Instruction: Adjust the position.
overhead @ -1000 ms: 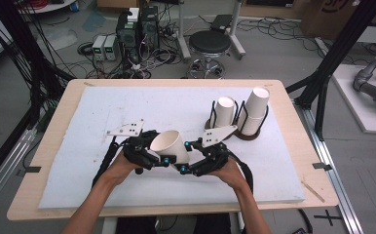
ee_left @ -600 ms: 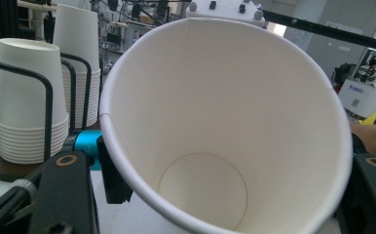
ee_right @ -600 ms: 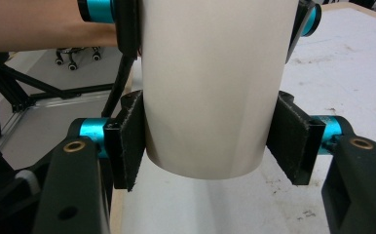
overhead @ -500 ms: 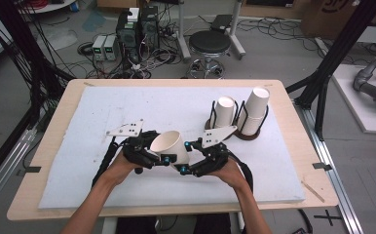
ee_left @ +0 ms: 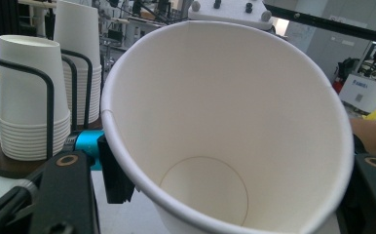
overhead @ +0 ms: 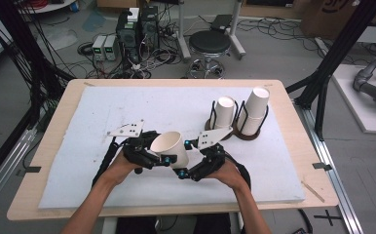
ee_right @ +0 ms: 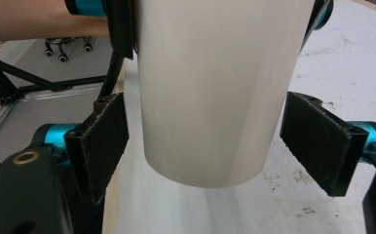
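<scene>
Held above the near middle of the bench [overhead: 49,161], over its white mat [overhead: 103,107], a white paper cup [overhead: 170,146], tilted with the open mouth up and toward the left. Pinched near the rim by the left gripper [overhead: 153,155], black fingers [ee_left: 66,195] pressed against the cup wall on both sides; inside of the cup, down to its round base, open to the left gripper view. Around the cup's lower end, the right gripper [overhead: 191,165], fingers [ee_right: 103,141] spread, pads standing clear of the wall on either side with a gap showing on each, cup bottom hanging between them. A hand [overhead: 120,168] behind the left gripper, another hand [overhead: 227,173] behind the right, forearms entering from the near edge. Farther right on the mat, two dark round holders with black wire uprights: a shorter stack of cups [overhead: 224,112] upside down in the left one, a taller stack [overhead: 255,109] in the right one, just beside each other. Beyond the far edge, a black stool [overhead: 210,44] and cabled electronics on the floor.
</scene>
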`<state>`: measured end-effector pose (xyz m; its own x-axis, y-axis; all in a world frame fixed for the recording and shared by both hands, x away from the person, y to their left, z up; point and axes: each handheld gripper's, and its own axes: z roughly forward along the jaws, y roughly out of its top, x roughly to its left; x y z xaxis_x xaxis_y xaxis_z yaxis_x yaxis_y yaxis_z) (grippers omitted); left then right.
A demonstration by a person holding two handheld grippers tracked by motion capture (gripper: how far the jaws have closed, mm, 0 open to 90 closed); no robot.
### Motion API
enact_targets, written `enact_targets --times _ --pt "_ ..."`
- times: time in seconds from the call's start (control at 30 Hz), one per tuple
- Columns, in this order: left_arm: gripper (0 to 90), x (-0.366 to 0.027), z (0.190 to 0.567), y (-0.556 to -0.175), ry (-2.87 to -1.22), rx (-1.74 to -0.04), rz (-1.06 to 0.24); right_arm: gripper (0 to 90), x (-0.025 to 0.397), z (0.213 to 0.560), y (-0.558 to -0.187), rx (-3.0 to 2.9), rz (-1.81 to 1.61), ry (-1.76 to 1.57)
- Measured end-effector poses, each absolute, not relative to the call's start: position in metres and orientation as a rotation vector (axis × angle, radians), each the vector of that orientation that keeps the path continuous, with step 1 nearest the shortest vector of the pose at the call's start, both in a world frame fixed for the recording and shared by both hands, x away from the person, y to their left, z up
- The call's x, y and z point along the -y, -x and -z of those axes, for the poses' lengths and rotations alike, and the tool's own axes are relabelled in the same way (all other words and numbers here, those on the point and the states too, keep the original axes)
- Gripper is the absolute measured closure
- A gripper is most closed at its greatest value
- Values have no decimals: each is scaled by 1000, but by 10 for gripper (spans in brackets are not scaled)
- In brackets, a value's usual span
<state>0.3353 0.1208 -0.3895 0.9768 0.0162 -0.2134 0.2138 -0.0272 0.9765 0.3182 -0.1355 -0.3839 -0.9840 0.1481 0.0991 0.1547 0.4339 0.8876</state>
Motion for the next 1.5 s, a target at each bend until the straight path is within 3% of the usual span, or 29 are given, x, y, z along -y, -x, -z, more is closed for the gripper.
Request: enact_targets --times 0.57,1.5 --pt "320 -127 385 -332 -1636 -204 86 163 148 382 -319 2669 1667 343" --pt "317 -134 379 -326 -1769 -247 -49 164 238 395 -301 2717 1811 949"
